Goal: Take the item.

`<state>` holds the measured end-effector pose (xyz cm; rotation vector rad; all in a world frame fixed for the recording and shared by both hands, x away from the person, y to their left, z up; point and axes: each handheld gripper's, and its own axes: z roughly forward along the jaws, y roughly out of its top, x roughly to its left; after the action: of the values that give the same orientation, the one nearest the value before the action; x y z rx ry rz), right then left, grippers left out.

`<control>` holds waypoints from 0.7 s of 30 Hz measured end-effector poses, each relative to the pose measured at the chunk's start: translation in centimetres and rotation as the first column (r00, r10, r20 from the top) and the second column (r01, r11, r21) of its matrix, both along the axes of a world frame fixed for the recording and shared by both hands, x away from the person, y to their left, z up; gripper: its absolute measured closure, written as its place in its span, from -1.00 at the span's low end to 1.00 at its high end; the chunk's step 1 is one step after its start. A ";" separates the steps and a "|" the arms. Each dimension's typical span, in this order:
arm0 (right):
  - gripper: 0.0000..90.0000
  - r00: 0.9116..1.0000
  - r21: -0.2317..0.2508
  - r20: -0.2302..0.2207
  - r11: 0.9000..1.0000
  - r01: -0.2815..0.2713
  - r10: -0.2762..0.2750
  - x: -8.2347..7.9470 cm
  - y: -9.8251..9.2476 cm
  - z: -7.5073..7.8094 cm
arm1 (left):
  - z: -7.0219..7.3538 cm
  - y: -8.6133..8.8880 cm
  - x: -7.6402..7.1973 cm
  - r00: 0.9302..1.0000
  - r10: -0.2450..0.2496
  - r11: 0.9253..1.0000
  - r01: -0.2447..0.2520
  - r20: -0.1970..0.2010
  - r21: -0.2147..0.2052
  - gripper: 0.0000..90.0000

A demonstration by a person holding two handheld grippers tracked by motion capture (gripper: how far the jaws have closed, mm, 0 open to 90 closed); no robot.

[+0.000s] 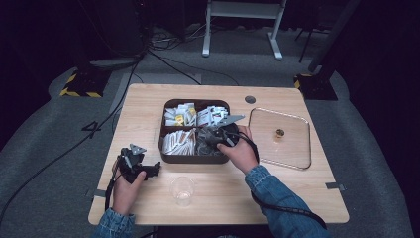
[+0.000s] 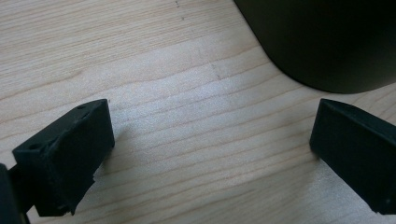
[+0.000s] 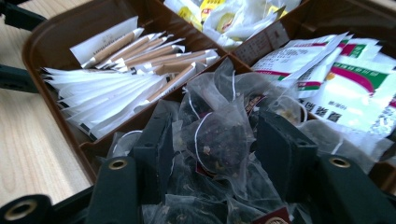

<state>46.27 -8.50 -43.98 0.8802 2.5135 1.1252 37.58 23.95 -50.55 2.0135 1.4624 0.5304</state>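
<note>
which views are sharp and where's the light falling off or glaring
High view: table evenly lit, floor beyond falls to black, clear lid shows faint sheen along its rim. Left gripper view: wood grain crisp, box dark and featureless. Right gripper view: tea bag between the jaws is sharp, white packets behind are soft and bright.

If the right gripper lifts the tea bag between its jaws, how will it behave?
The tea bag is probably light and soft: thin clear mesh around loose dark pieces, so it may crumple when squeezed. Other bags lie tight against it, so a neighbour may be dragged along. The right gripper stands open around it.
</note>
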 end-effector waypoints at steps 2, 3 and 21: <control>0.10 1.000 -0.013 -0.004 1.000 -0.003 0.003 0.1 0.2 -0.3 | 0.0 0.0 0.0 1.000 0.000 1.000 0.000 0.000 0.000 -1.00; 0.14 1.000 -0.016 -0.008 1.000 -0.004 0.004 0.2 0.2 -0.4 | 0.0 0.0 0.0 1.000 0.000 1.000 0.000 0.000 0.000 -1.00; 0.67 1.000 0.016 -0.027 1.000 -0.004 0.005 0.5 0.0 -1.2 | 0.0 0.0 0.0 1.000 0.000 1.000 0.000 0.000 0.000 -1.00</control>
<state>46.76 -8.54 -45.15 0.9001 2.5326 1.1433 37.58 23.95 -50.55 2.0134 1.4622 0.5303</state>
